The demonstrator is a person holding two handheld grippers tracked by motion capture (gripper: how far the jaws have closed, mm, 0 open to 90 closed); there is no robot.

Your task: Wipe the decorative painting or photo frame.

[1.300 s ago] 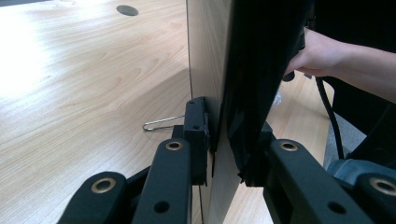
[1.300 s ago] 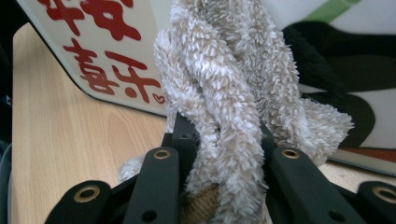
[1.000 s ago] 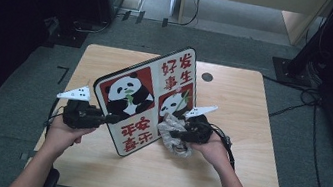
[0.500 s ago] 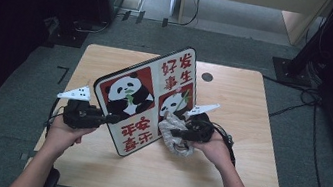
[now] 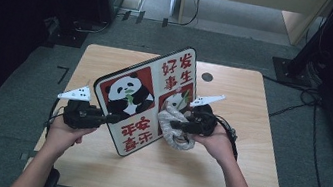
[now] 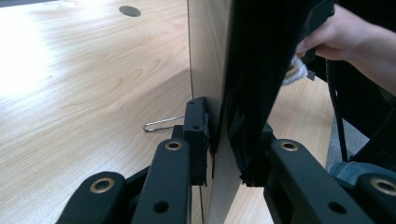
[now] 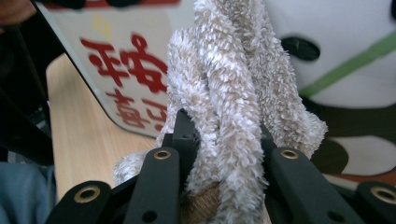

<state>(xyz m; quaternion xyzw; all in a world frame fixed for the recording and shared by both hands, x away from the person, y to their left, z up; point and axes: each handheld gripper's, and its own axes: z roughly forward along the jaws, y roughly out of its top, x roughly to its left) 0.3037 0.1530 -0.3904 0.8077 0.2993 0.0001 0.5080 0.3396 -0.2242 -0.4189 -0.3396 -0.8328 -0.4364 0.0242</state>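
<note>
Two claws clamped: left claw (image 5: 109,118) pinching stiff, light panda board (image 5: 146,98) by its edge, right claw (image 5: 175,123) gripping soft fluffy cloth (image 5: 173,132) mid-bunch.

We're looking at a lab-like workroom: grey carpet tile floor (image 5: 9,114), loose black cables (image 5: 300,102), light wooden table (image 5: 221,183).

Overhead view; two close board (image 5: 145,100) views
</note>
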